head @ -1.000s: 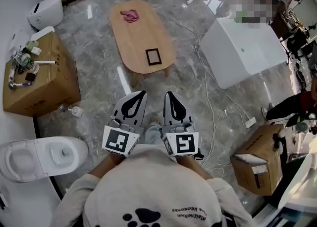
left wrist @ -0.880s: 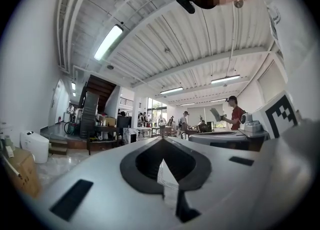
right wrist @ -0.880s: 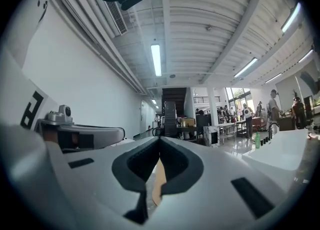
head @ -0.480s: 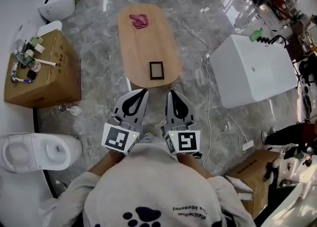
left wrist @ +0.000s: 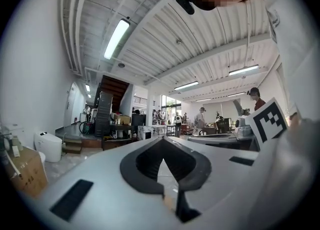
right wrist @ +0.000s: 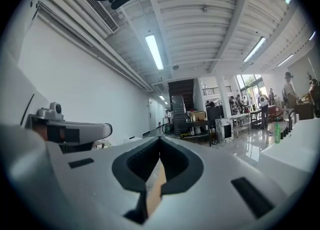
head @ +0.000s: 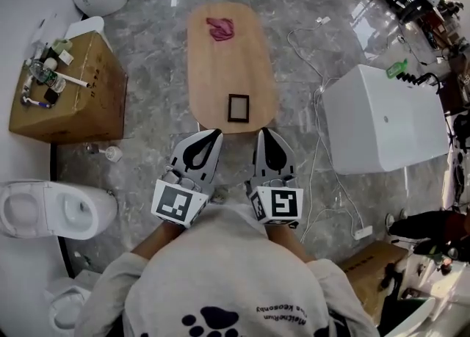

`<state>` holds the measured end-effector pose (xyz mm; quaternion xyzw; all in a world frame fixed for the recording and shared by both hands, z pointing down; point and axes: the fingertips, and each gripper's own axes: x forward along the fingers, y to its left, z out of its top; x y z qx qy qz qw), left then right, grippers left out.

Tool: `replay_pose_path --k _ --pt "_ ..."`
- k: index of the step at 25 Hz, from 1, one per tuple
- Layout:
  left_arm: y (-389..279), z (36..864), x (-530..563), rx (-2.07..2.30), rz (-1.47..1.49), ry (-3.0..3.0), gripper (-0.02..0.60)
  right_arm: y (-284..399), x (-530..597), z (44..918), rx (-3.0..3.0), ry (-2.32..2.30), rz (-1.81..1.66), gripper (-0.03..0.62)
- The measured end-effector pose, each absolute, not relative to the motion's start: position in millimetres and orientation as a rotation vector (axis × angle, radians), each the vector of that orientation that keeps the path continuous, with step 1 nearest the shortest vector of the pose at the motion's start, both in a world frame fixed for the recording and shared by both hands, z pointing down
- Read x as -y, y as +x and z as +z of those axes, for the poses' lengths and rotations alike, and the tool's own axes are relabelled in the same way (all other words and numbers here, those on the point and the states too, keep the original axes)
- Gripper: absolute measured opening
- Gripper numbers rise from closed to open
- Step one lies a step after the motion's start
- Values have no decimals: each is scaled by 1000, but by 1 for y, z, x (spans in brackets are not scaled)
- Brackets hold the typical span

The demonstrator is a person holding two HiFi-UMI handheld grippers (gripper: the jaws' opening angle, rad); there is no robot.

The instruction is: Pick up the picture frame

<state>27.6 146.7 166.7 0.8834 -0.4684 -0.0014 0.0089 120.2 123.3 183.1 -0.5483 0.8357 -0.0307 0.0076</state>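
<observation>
Head view looks down on a grey marble floor [head: 150, 145] with a long oval wooden table [head: 220, 71] straight ahead. The picture frame [head: 238, 108], dark and rectangular, lies flat near the table's near end, and a pink cloth [head: 220, 29] lies at the far end. The left gripper [head: 211, 136] and right gripper [head: 266, 134] are held side by side just short of the table, clear of the frame. Both gripper views show the jaws pressed together with nothing between them. A cardboard box [head: 84, 104] with small items on top stands to the left, and a white toilet [head: 55, 211] nearer. A white tub [head: 385, 119] stands to the right, with a cable [head: 317, 152] trailing across the floor. Strip lights [left wrist: 116, 38] run along the ribbed ceiling.
</observation>
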Motion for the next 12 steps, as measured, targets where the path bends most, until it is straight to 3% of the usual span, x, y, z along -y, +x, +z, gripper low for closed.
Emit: replay_pose_path --k 12 --pt "21 181 -100 1393 -4 2758 5 111 -91 194 -2600 -1761 -112 8"
